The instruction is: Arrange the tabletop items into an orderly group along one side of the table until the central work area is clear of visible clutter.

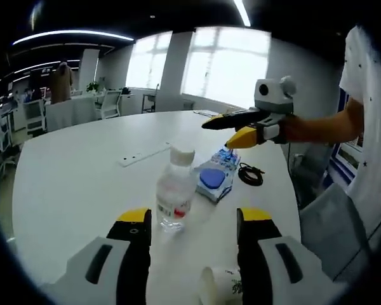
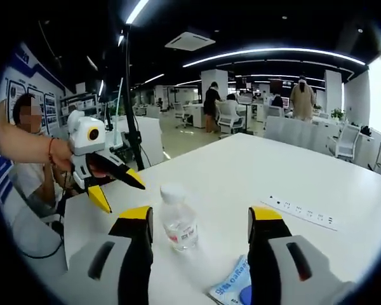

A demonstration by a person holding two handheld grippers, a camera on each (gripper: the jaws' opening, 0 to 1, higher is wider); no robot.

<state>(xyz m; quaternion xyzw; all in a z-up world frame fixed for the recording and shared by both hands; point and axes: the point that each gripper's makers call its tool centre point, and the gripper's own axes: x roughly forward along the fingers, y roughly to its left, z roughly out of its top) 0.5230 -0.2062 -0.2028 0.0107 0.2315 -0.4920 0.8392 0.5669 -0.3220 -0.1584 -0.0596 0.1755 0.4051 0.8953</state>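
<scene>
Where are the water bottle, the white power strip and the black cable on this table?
Water bottle (image 1: pixel 175 198): left gripper view, on its label.
Power strip (image 2: pixel 301 210): right gripper view, on the middle of its top face.
Black cable (image 1: pixel 250 174): left gripper view, on the coiled loop.

The bench (image 1: pixel 76 184) lay bare and open across its far and left stretches. Ahead of the left tool (image 1: pixel 192 222) stood a water bottle (image 1: pixel 175 190), with a blue packet (image 1: pixel 216 178) and a coiled black cable (image 1: pixel 250 174) just beyond, and a paper cup (image 1: pixel 219 286) lay between its jaws. A power strip (image 1: pixel 143 154) crossed the middle.

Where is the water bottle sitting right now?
In the left gripper view the water bottle stands upright on the white table, just ahead of the open left gripper, beside the blue packet. The power strip lies behind it.
</scene>
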